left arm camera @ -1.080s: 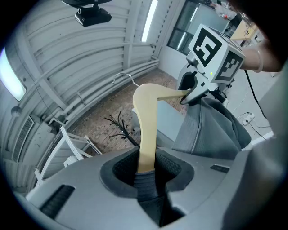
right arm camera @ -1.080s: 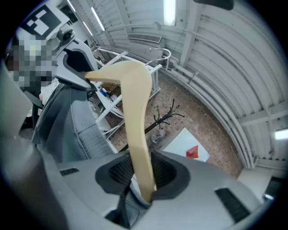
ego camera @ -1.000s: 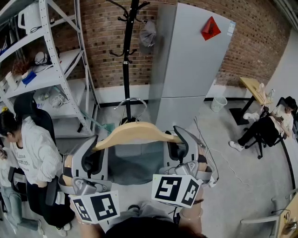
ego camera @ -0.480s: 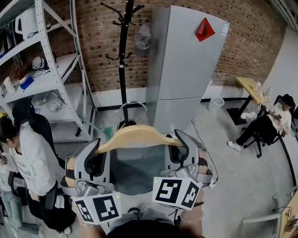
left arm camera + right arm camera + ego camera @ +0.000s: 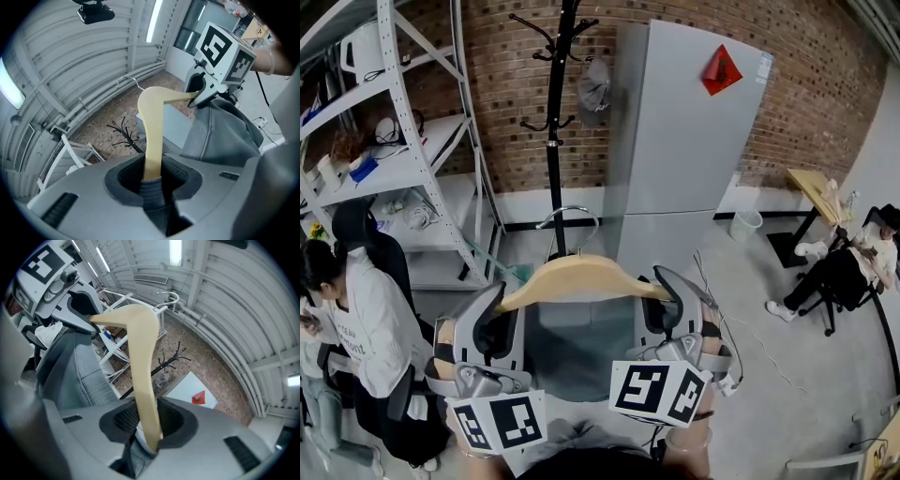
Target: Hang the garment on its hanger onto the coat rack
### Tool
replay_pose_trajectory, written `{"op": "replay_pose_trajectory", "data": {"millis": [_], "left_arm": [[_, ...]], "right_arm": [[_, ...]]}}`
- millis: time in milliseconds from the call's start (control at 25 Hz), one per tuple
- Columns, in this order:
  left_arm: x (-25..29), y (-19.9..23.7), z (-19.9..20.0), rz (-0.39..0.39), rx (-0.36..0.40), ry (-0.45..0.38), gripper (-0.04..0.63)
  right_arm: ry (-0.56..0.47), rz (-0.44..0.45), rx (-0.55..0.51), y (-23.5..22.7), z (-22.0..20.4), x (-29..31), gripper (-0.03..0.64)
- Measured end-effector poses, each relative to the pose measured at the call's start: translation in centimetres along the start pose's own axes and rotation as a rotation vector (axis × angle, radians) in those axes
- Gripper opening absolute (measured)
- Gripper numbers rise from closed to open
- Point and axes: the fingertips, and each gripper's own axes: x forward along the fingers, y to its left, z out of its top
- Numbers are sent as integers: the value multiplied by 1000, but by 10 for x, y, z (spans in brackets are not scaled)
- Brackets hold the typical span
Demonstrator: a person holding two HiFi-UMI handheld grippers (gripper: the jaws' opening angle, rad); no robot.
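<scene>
A pale wooden hanger (image 5: 578, 277) with a metal hook (image 5: 567, 217) is held level in front of me, a grey garment (image 5: 574, 342) draped below it. My left gripper (image 5: 496, 317) is shut on the hanger's left end (image 5: 151, 159), where garment cloth also sits between the pads. My right gripper (image 5: 661, 300) is shut on the right end (image 5: 146, 420). The black coat rack (image 5: 556, 112) stands ahead against the brick wall, its base behind the hook. Both gripper views look up along the hanger (image 5: 140, 352) toward the ceiling.
A white metal shelf unit (image 5: 403, 141) stands left of the rack, a tall grey cabinet (image 5: 684, 141) right of it. A grey cap (image 5: 594, 80) hangs on the rack. A person in white (image 5: 356, 319) sits at my left; another sits far right (image 5: 844, 272).
The view shifted slightly; the rack and cabinet sit a little further right and lower than half a second ago. Both grippers keep the same hold on the hanger.
</scene>
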Motion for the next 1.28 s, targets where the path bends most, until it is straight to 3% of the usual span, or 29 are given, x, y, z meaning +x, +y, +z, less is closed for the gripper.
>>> {"op": "replay_pose_trajectory", "data": {"millis": [560, 1280], "left_arm": [[64, 15, -47, -16, -5, 35, 97], [169, 73, -117, -38, -27, -31, 97]], "right_arm": [[7, 22, -19, 18, 12, 77, 104], [57, 4, -10, 37, 60, 196, 104]]}}
